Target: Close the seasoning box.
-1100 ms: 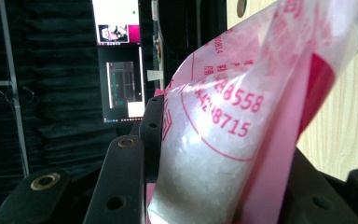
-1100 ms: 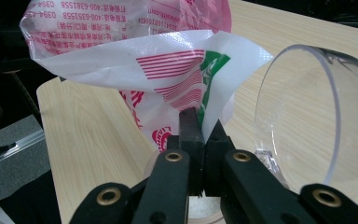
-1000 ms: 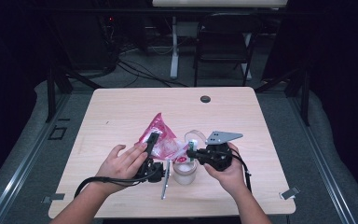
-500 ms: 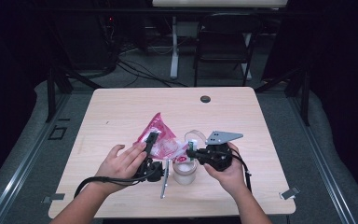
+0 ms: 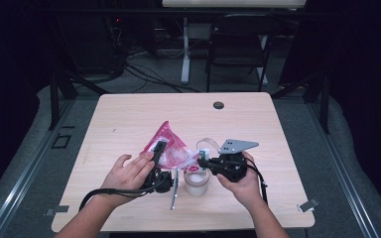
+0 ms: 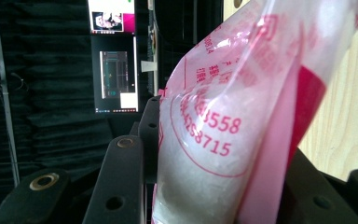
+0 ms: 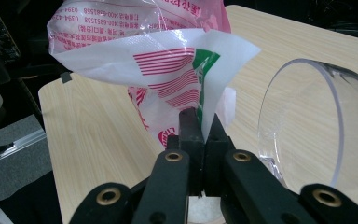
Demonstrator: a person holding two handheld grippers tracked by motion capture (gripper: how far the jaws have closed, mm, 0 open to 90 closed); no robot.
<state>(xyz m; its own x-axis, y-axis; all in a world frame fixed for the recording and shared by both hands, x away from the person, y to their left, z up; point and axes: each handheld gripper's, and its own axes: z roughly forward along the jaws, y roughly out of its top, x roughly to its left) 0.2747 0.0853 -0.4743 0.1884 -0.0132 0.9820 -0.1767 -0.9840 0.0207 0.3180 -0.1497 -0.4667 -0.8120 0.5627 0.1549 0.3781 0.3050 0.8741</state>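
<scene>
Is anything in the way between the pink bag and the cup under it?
Nothing visible is. The pink bag hangs between both claws, the left claw squeezing its body and the right claw pinching its torn corner. That corner sits right above the open cup, with the spoon lying beside the cup, not across it.
</scene>
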